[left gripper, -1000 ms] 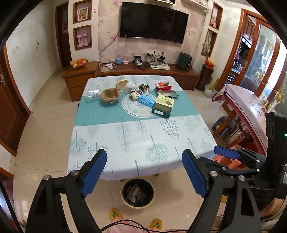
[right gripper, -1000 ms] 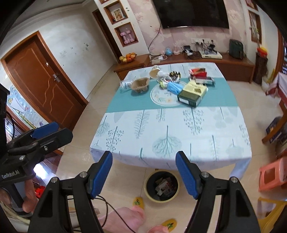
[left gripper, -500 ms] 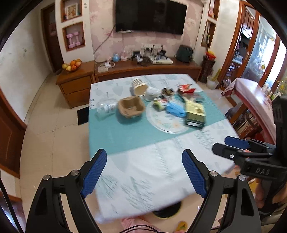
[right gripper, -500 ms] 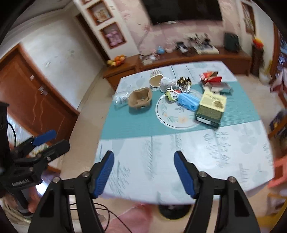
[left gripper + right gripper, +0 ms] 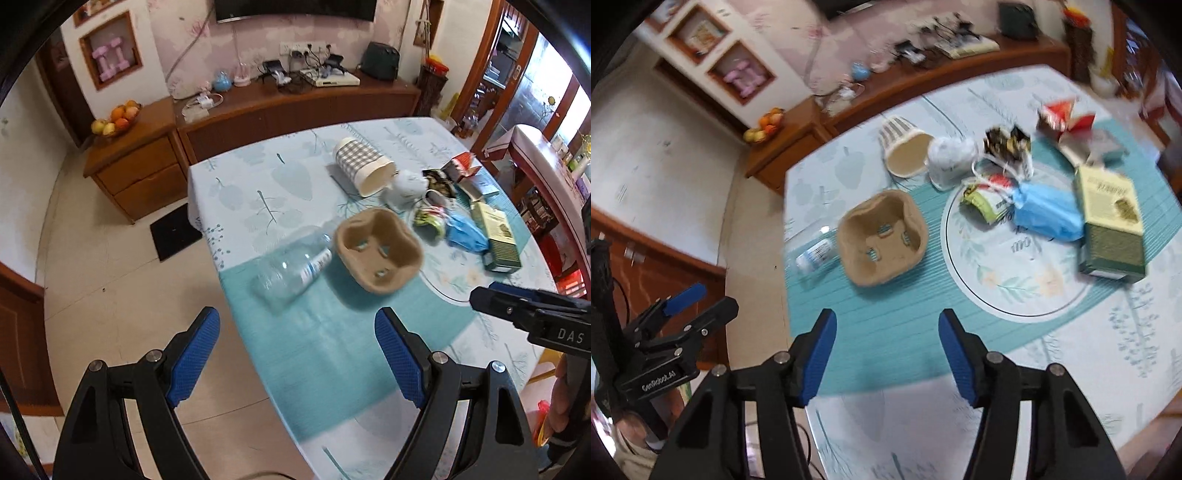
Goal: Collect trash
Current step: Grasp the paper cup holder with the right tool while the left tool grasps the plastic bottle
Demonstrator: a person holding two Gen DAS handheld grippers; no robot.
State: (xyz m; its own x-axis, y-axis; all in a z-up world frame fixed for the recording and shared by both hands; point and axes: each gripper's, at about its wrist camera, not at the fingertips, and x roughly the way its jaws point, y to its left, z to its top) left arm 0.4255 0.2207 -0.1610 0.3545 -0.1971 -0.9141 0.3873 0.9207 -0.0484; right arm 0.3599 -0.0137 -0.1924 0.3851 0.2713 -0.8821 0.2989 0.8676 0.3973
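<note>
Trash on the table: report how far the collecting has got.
Done: nothing visibly; no trash is held. In hand: left gripper and right gripper hover open, empty, near the table's edge. Left: clear bottle, pulp cup carrier, checked paper cup, blue mask, green box, wrappers.

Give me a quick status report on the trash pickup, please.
Left gripper open, empty. Right gripper open, empty. Plastic bottle and cardboard cup carrier lying nearest, untouched. Nothing blocking either.
</note>
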